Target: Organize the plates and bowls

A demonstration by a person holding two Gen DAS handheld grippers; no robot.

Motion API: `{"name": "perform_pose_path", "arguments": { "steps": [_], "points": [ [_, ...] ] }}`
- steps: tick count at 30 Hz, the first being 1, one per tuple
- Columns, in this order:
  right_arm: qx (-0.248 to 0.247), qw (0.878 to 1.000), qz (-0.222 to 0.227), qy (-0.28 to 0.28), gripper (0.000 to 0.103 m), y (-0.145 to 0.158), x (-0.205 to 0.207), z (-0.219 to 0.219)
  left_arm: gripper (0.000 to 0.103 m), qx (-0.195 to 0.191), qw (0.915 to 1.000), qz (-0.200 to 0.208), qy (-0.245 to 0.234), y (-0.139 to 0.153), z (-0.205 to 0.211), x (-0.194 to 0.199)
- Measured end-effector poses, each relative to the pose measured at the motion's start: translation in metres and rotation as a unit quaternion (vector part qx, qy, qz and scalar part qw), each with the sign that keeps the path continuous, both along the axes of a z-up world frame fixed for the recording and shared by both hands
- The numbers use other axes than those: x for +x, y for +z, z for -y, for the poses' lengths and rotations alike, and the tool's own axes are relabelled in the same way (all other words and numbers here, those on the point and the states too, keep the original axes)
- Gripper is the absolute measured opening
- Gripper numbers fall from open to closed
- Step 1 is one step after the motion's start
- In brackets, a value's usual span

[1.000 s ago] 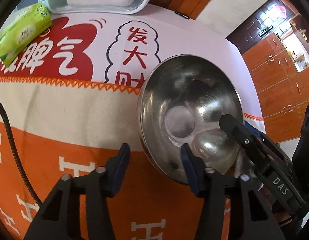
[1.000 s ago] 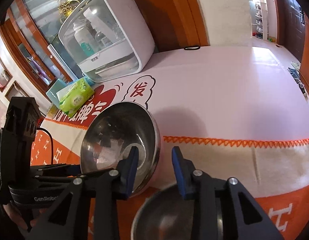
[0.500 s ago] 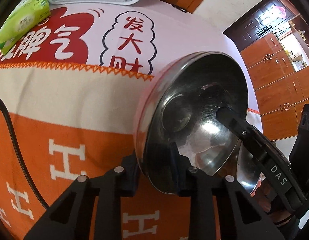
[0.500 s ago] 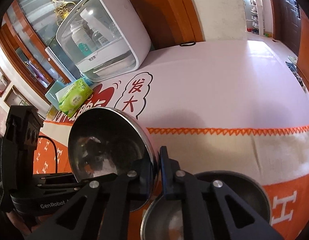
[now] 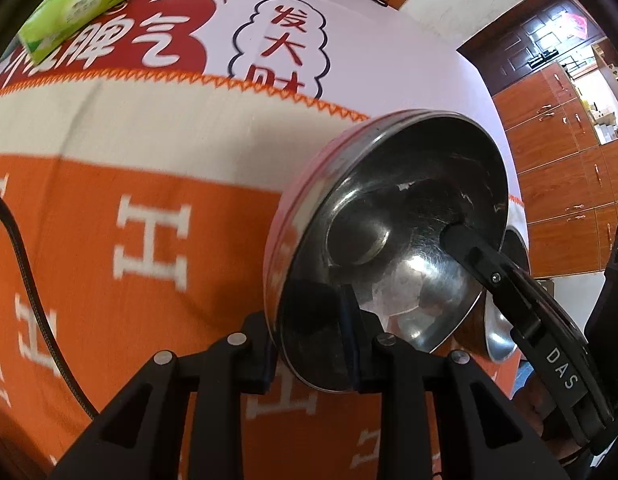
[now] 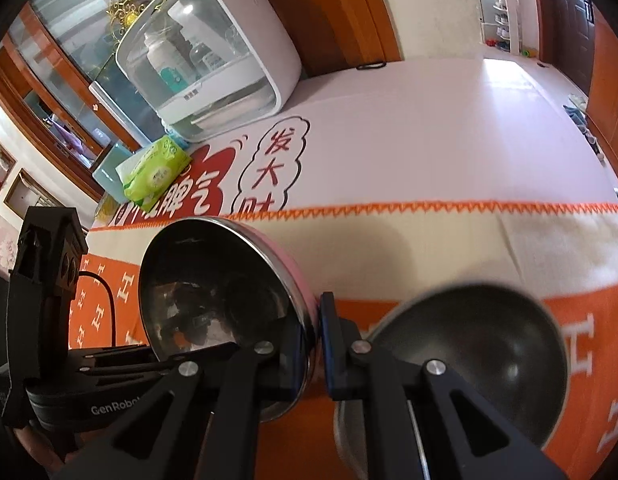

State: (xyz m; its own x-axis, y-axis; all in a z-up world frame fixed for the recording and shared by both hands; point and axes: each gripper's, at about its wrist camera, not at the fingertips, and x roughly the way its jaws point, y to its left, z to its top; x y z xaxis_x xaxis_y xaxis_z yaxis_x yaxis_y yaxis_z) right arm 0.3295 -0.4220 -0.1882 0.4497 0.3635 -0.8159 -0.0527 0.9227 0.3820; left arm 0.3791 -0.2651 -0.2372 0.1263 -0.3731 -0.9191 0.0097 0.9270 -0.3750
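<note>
A steel bowl with a pink outer wall [image 5: 397, 240] [image 6: 217, 292] hangs tilted above the orange cloth, held by both grippers. My left gripper [image 5: 311, 340] is shut on its near rim, one finger inside and one outside. My right gripper [image 6: 315, 344] is shut on the opposite rim, and its finger [image 5: 469, 248] shows reaching into the bowl in the left wrist view. The left gripper [image 6: 161, 356] enters the right wrist view from the left. A second steel bowl [image 6: 481, 344] [image 5: 497, 340] sits upright on the cloth just right of the held one.
A white countertop cabinet with bottles [image 6: 213, 60] stands at the back of the table. A green tissue pack [image 6: 157, 168] [image 5: 73, 4] lies in front of it. A black cable [image 5: 25, 264] runs along the left. Wooden cupboards [image 5: 569, 160] stand beyond the table's right edge.
Both grippers closed on the pink-sided bowl's rim. The bowl tipped up off the table and came toward the front, over the orange cloth, closer to the second bowl.
</note>
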Motion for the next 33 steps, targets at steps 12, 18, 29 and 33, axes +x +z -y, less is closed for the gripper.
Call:
{"name": "perform_pose_path", "arguments": {
  "steps": [12, 18, 29, 33],
  "points": [
    [0.017, 0.999, -0.033, -0.022, 0.009, 0.014, -0.069, -0.005, 0.025, 0.009, 0.9996, -0.027, -0.008, 0.018, -0.008, -0.072],
    [-0.005, 1.000, -0.026, -0.018, 0.009, 0.030, -0.113, -0.010, 0.025, 0.003, 0.9997, -0.020, -0.014, 0.032, -0.012, -0.102],
    [-0.003, 0.997, -0.051, -0.060, 0.010, 0.049, -0.197, -0.008, 0.025, -0.015, 0.9990, 0.008, -0.041, 0.067, -0.016, -0.154],
    [-0.002, 0.996, -0.054, -0.070, 0.010, 0.058, -0.219, -0.009, 0.025, -0.026, 0.9979, 0.024, -0.054, 0.077, -0.018, -0.168]
  ]
}}
